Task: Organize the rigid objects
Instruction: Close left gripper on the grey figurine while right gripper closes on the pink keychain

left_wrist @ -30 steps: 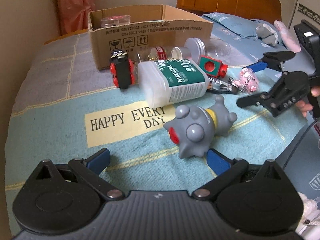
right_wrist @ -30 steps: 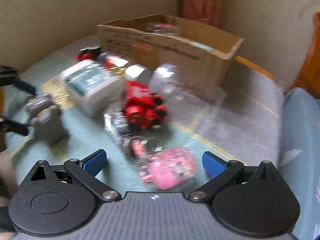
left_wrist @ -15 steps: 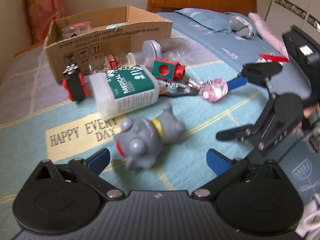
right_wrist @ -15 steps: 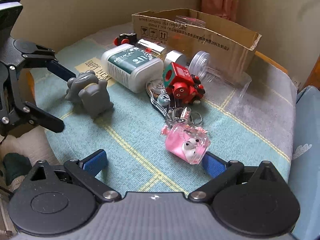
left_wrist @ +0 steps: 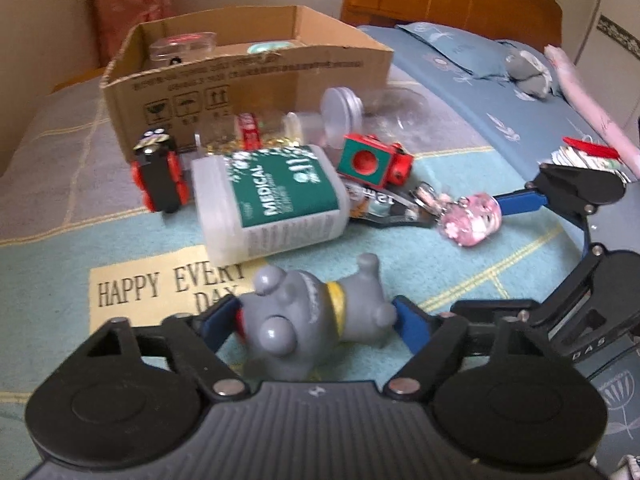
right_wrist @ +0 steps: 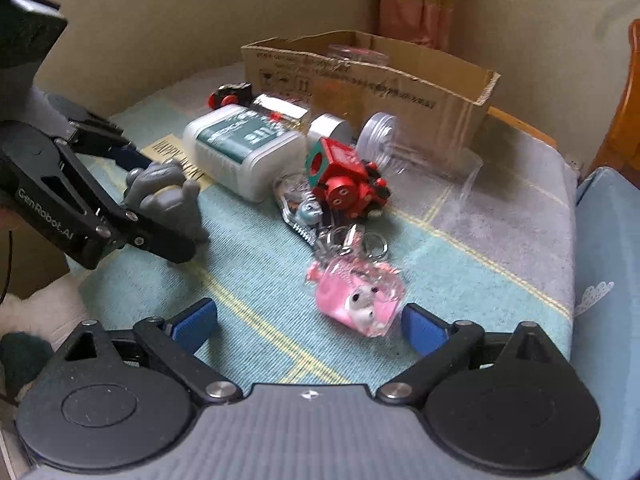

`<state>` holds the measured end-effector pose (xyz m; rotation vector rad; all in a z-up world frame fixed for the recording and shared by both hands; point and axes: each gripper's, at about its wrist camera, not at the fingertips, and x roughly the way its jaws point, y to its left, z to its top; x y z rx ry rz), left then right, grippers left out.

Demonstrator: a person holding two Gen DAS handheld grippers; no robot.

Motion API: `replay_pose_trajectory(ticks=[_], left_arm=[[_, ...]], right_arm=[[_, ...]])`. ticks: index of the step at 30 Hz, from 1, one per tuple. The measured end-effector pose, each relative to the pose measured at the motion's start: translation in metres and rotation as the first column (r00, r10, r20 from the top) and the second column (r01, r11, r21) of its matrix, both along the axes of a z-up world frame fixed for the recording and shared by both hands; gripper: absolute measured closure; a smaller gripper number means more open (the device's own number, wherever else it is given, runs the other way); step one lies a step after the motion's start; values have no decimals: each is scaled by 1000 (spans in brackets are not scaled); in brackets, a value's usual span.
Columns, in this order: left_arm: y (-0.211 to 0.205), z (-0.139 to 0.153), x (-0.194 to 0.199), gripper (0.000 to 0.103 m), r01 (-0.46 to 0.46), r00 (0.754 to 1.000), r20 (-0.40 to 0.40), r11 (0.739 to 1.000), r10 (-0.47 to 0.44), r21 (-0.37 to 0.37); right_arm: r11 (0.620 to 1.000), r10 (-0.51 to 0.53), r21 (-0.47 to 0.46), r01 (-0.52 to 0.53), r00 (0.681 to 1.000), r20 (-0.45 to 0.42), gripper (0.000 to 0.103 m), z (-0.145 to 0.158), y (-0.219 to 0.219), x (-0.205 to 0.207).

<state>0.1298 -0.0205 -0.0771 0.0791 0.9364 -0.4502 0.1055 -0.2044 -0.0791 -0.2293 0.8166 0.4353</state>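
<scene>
A grey toy figure (left_wrist: pixel 312 320) with a yellow collar lies on the teal blanket. My left gripper (left_wrist: pixel 312 320) has its jaws closing on it, and both blue pads touch its sides. The right wrist view shows the same grip of my left gripper (right_wrist: pixel 160 204) on the grey figure (right_wrist: pixel 168 192). A pink keychain charm (right_wrist: pixel 356 300) lies between the pads of my right gripper (right_wrist: pixel 308 328). Those jaws are closing too but stand wide, with no pad on the charm. In the left wrist view the right gripper (left_wrist: pixel 488 256) flanks the pink charm (left_wrist: pixel 472 220).
A cardboard box (left_wrist: pixel 248 76) with clear jars inside stands at the back. Before it lie a medical bottle (left_wrist: pixel 272 200), a red and green cube toy (left_wrist: pixel 372 160), a black and red toy car (left_wrist: pixel 160 176), a clear lidded jar (left_wrist: pixel 344 114) and keychains (left_wrist: pixel 392 204). Pillows sit at the right.
My left gripper moved forward over the grey figure and its jaws closed from wide onto it. My right gripper came up to the pink charm and its jaws narrowed a little.
</scene>
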Motion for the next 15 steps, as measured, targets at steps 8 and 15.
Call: replay_pose_trajectory(ticks=[8, 15], left_arm=[[4, 1, -4, 26, 2, 1000, 10, 1000, -2, 2], [0, 0, -5, 25, -9, 1000, 16, 999, 8, 31]], right_arm=[[985, -169, 25, 169, 985, -16, 20, 4, 2, 13], [945, -324, 45, 325, 945, -36, 20, 5, 1, 21]])
